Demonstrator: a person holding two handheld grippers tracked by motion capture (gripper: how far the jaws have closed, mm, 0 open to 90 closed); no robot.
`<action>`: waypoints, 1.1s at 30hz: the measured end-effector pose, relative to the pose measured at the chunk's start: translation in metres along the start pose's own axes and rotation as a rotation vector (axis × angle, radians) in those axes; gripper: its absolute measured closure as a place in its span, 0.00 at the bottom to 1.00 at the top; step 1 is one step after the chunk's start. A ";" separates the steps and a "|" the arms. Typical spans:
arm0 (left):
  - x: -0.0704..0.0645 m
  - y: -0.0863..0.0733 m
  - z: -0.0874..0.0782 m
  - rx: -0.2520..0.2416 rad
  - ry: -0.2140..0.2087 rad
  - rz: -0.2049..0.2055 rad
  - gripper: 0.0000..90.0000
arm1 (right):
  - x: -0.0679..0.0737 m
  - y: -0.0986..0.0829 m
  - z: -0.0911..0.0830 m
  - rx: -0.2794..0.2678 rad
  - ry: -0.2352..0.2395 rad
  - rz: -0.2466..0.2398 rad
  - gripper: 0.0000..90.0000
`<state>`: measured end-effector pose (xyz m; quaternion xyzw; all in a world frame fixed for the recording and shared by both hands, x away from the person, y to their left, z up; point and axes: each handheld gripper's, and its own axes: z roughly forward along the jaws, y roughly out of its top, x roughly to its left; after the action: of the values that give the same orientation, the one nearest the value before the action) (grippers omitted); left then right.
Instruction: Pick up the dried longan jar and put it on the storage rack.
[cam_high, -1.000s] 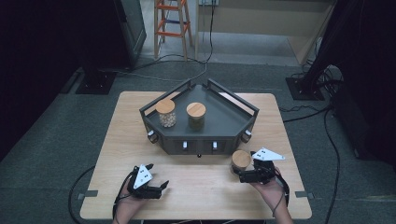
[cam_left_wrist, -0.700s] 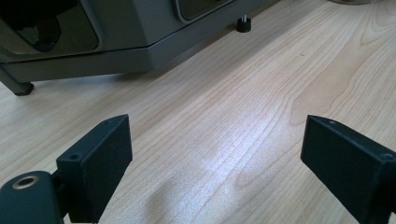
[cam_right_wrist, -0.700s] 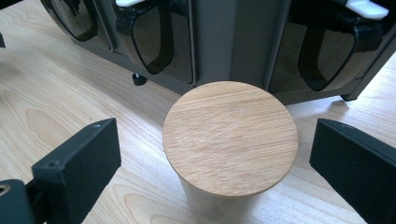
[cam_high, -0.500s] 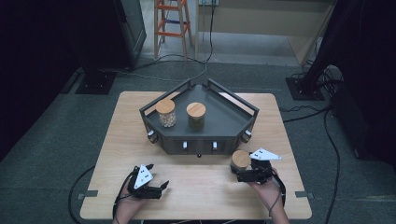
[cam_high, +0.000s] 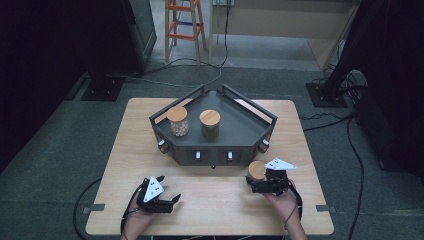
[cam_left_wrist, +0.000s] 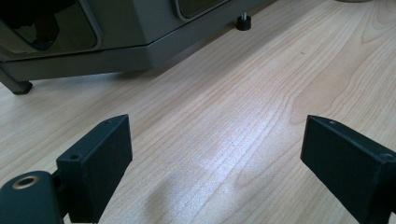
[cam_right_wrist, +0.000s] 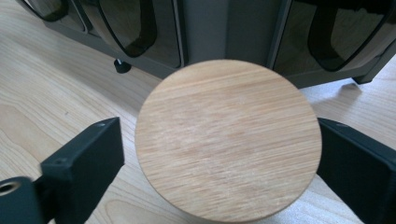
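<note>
The right gripper straddles a wooden-lidded jar, jaws wide and not yet gripping, lined up to grasp. The left gripper rests open, empty.

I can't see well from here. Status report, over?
Left claw open, over bare table. Right claw open around wooden-lidded jar, not clamped. Nothing in the way.

The light wooden table carries a dark grey rack at its middle and a wooden-lidded jar near its front right.
</note>
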<state>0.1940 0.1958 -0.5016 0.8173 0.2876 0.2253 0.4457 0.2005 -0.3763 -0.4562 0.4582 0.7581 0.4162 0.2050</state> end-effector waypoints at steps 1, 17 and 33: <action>0.000 0.000 0.000 0.000 0.000 0.000 0.10 | 0.000 0.000 0.001 0.006 0.001 -0.001 0.05; 0.000 0.000 0.000 0.000 -0.002 0.007 0.10 | 0.005 -0.007 0.007 -0.005 -0.048 -0.020 0.19; 0.000 0.000 0.000 -0.002 0.000 0.009 0.10 | 0.013 -0.021 0.009 -0.052 -0.065 -0.043 0.28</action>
<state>0.1938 0.1955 -0.5018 0.8180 0.2835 0.2275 0.4457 0.1890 -0.3657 -0.4771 0.4495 0.7498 0.4162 0.2502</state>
